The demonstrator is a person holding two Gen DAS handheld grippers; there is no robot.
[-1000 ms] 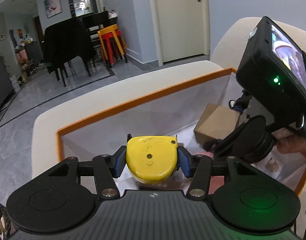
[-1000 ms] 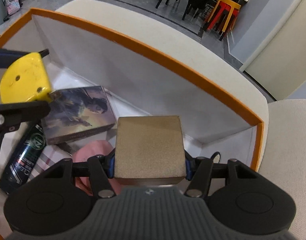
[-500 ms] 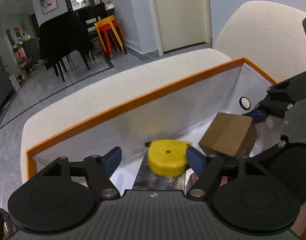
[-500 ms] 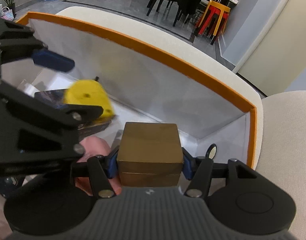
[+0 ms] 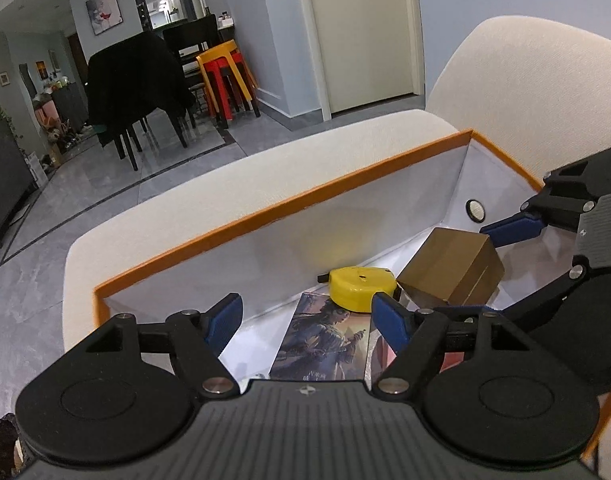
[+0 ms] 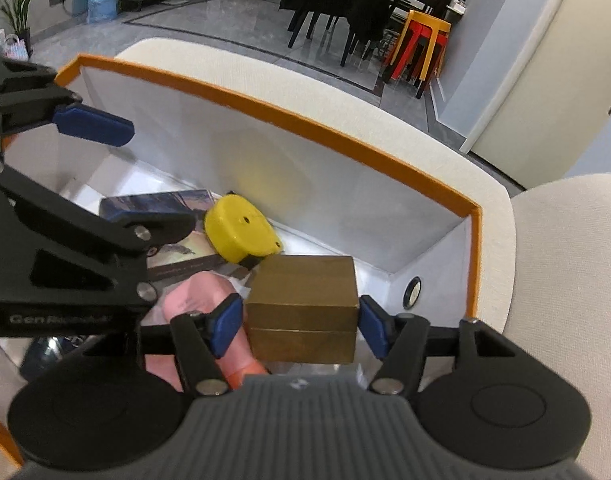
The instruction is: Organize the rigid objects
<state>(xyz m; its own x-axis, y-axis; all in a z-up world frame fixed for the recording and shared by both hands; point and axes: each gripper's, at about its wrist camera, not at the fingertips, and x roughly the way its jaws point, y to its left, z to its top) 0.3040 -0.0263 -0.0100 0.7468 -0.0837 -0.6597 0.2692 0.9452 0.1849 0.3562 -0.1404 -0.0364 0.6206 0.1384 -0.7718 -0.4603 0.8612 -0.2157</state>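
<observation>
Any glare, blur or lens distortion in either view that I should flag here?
Left wrist: sharp; fisheye bows the door frame; soft yellow cast on the bin wall behind the tape measure. Right wrist: same yellow reflection, brown box crisp, pink item soft; dark vignette in corners.

Yellow tape measure point(image 6: 241, 234) glossy plastic; brown box point(image 6: 303, 306) matt cardboard (sofa point(image 5: 265, 184) woven cloth).

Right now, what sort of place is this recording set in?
Most likely a home living and dining area: an orange-rimmed storage box sits on a cream sofa, with dining chairs and stacked stools behind.
</observation>
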